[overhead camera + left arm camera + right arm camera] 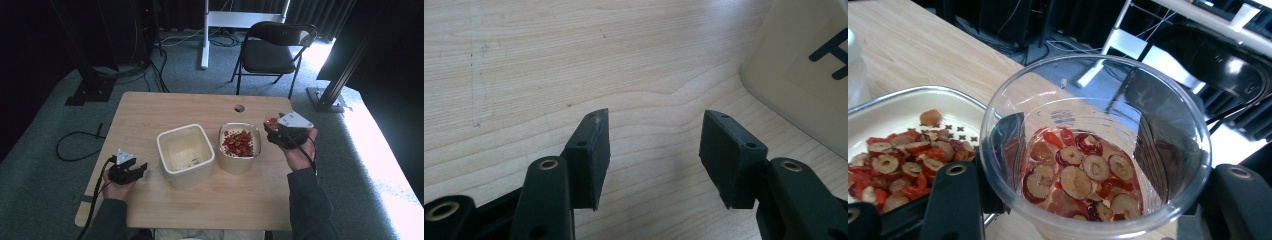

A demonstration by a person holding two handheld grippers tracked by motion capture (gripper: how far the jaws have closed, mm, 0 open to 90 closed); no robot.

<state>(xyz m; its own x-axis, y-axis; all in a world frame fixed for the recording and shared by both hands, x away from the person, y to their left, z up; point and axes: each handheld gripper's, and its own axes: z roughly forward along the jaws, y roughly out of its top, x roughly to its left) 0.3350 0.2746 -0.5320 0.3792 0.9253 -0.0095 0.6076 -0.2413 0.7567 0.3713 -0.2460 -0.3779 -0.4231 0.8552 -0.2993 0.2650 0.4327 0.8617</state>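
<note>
cup of sliced red fruit clamped in right gripper, at 3 o'clock of fruit tub. keep cup upright, carry toward empty tub at 9 o'clock, tip slowly. left gripper wide, empty.

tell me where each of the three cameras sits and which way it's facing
High view: fixed above the person's side, looking forward and down on the wooden table; both forearms, the left gripper and right gripper show.
Left gripper view: rides the left gripper, looking down along its open jaws at bare tabletop and a corner of the cream container.
Right gripper view: rides the right gripper, looking along jaws shut on a clear cup of dried red slices.
Shared: the high and right gripper views both show the metal tray of slices and the black chair.
</note>
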